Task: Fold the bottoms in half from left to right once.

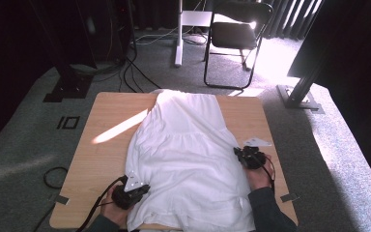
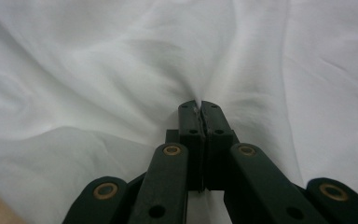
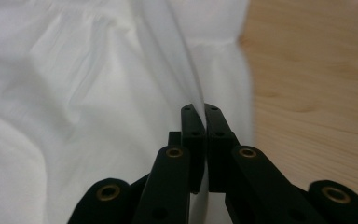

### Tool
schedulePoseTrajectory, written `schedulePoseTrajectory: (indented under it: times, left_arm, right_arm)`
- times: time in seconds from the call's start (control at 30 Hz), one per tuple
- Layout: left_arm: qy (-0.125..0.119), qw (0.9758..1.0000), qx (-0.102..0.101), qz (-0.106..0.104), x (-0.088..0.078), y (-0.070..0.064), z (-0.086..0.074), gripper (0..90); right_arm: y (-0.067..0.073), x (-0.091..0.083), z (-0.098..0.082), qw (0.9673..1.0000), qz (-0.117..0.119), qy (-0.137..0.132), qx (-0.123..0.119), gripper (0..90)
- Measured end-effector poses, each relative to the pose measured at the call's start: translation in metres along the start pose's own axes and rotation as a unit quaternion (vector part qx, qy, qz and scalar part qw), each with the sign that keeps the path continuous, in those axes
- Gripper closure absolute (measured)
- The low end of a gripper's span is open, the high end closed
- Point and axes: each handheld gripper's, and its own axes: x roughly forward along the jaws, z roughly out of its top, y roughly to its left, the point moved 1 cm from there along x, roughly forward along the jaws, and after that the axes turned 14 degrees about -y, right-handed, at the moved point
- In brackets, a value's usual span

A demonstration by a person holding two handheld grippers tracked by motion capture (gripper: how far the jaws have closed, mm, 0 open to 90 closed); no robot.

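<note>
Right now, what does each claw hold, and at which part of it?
Both hold the white garment. The left claw is shut on a pinched fold at its left side near the hem; the right claw is shut on its right side edge.

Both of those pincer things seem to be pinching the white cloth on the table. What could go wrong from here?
Each hand-held gripper, left and right, is shut on only a thin fold of the white garment, so the fabric could slip free if it is lifted or pulled. The garment's near hem hangs over the edge of the table, so a tug toward the person might drag it off. Uneven pulling may also bunch it up rather than fold it flat.
</note>
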Motion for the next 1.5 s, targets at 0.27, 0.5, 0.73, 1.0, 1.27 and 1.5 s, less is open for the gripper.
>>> schedulePoseTrajectory:
  times: [0.27, 0.5, 0.73, 1.0, 1.27, 1.5]
  left_arm:
    - [-0.036, 0.9993, 0.004, -0.008, -0.015, -0.008, -0.002, 63.5]
    - [-0.096, 0.9879, -0.070, 0.099, 0.009, 0.066, 0.031, 46.4]
    - [-0.044, 0.9810, -0.125, 0.142, 0.064, 0.122, 0.025, 41.1]
    - [0.008, 0.9896, -0.070, 0.126, 0.054, 0.110, 0.022, 88.0]
    - [0.008, 0.9932, -0.058, 0.101, 0.011, 0.081, 0.000, 88.0]
    - [0.010, 0.9947, -0.054, 0.087, -0.005, 0.060, -0.012, 81.6]
  right_arm:
    - [-0.024, 0.002, -0.035, 0.9976, -0.026, 0.054, 0.034, 87.8]
    - [-0.025, 0.009, -0.042, 0.9969, -0.027, 0.065, 0.036, 84.0]
    - [-0.028, 0.008, -0.044, 0.9971, -0.017, 0.057, 0.048, 84.3]
    - [-0.028, 0.002, -0.048, 0.9968, -0.010, 0.055, 0.057, 88.7]
    - [-0.015, -0.049, -0.070, 0.9949, 0.011, 0.061, 0.079, 88.9]
    - [-0.005, -0.082, -0.086, 0.9940, 0.011, 0.056, 0.094, 85.8]
